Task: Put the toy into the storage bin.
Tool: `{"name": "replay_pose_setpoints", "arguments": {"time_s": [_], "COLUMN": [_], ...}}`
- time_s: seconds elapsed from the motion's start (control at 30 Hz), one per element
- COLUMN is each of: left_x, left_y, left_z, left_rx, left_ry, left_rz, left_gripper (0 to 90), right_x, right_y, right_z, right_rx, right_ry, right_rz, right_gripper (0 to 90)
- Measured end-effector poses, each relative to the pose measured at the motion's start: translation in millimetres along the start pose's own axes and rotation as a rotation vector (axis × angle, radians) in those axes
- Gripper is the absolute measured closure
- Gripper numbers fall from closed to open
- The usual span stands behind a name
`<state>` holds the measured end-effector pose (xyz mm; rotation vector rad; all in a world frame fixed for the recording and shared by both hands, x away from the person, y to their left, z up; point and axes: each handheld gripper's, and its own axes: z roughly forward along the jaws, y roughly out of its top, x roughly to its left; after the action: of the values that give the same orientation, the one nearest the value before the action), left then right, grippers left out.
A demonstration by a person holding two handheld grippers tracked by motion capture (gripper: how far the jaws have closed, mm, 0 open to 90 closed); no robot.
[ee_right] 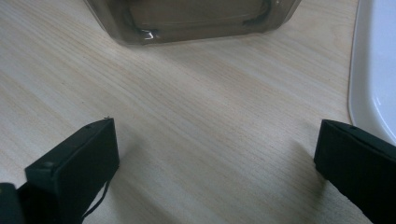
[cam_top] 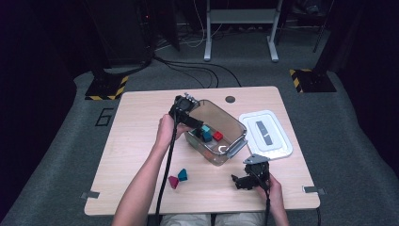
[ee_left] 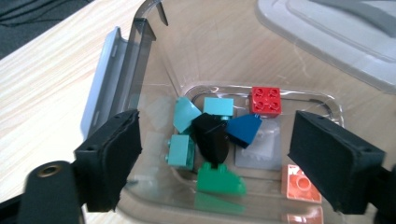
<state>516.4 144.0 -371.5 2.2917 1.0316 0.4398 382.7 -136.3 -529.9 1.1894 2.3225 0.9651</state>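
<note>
Black sloped plastic brick (ee_left: 212, 136) lies among other bricks inside the clear plastic tub (ee_left: 140, 56), below and between the left gripper (ee_left: 215, 158)'s wide-open, empty fingers (ee_left: 112, 158).

Beyond my tongs the light wooden table (cam_top: 141, 141) ends at grey carpet (cam_top: 61, 155). Farther off, a white metal stand (cam_top: 240, 28) rises from the floor, with black cables (cam_top: 197, 70) snaking toward it. Two black bases edged with yellow-and-black hazard tape (cam_top: 107, 87) sit off the table's far corners. Dark curtains (cam_top: 33, 42) close in both sides; the light falls from above.
</note>
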Motion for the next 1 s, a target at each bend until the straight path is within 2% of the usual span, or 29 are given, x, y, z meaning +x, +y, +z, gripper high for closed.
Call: {"name": "replay_pose_setpoints", "arguments": {"time_s": [0.23,0.5,0.73,1.0], "left_x": [-0.1,-3.4,-4.8,-8.9], "left_y": [-19.6,-45.5,-69.3,-95.9], "left_z": [-25.3,-44.5,-48.4,-44.4], "left_rx": [-0.05,-0.076,-0.069,-0.056], "left_ry": [0.01,0.013,0.019,0.02], "left_rz": [0.004,0.015,0.0,-0.018], "left_gripper": [12.5,10.6,9.2,8.7], "right_x": [0.0,0.0,0.0,0.1], "right_y": [0.0,0.0,0.0,0.0], "right_z": [0.0,0.0,0.0,0.0], "right_rx": [0.0,0.0,0.0,0.0], "right_ry": [0.0,0.0,0.0,-0.001], "right_rz": [0.0,0.001,0.0,0.001], "right_gripper": [0.0,0.0,0.0,0.0]}}
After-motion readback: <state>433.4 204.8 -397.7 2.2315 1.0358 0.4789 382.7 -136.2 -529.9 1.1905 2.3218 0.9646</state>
